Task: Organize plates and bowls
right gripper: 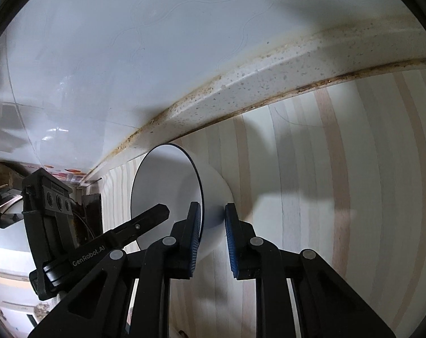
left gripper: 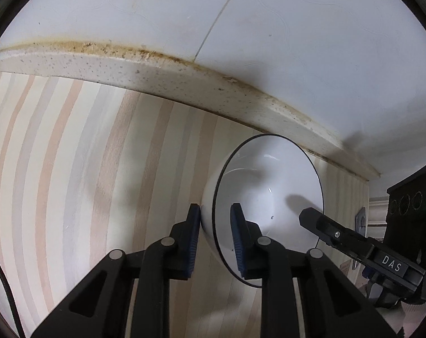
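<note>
Here both the left gripper (left gripper: 214, 235) and right gripper (right gripper: 211, 236) pinch opposite rims of the white bowl (left gripper: 269, 197) near the backsplash (left gripper: 184, 76); next, lift evenly.

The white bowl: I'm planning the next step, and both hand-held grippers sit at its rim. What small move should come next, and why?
Probably a short, even lift with both. The left hand-held gripper and the right hand-held gripper each straddle the wall of the white bowl on opposite sides, pads closed on it, while it rests on the striped counter.

White bowl (left gripper: 269, 186), thin dark rim, upright on striped counter near stained backsplash ledge; empty inside.
</note>
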### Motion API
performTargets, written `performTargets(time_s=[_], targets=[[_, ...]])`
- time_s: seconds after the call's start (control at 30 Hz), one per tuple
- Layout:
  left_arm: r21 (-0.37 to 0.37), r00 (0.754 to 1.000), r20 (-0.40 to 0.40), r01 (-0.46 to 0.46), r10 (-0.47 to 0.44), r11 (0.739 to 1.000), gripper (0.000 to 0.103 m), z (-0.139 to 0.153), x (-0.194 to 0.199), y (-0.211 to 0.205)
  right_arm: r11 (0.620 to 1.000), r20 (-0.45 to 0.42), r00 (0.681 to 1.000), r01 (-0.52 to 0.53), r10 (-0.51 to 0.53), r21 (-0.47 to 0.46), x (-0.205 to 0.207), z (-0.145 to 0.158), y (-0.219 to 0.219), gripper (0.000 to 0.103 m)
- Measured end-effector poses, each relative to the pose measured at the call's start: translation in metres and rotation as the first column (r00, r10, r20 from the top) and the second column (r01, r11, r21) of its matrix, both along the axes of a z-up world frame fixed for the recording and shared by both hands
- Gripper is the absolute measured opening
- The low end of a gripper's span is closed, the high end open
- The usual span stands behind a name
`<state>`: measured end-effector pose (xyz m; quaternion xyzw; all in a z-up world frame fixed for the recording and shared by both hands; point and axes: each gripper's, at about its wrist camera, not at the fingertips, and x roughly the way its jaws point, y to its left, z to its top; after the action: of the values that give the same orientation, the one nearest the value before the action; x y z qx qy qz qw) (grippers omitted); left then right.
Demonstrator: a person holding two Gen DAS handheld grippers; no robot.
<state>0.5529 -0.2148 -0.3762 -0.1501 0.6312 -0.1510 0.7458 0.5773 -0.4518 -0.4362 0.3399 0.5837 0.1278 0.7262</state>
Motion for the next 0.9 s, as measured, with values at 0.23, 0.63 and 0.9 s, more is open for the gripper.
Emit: performTargets(time_s=[0.23,0.63,0.9], targets=[[0.003,0.999,0.038,0.012,-0.012,1.0,0.019,0.024,-0.01,-0.002,0.999,0.036,0.999,-0.011,0.012,-0.032,-0.009,0.022,0.006,0.019],[0.012,0.99,0.113,0.089,-0.09,0.996,0.02,0.08,-0.071,-0.009,0.999,0.081,0.997,0.024,-0.022,-0.036,-0.085,0.072,-0.004,0.019],[0.003,0.977,0.136,0.165,-0.164,0.986,0.02,0.104,-0.12,-0.021,0.995,0.096,0.992,0.082,-0.077,-0.053,-0.149,0.102,-0.015,0.019]])
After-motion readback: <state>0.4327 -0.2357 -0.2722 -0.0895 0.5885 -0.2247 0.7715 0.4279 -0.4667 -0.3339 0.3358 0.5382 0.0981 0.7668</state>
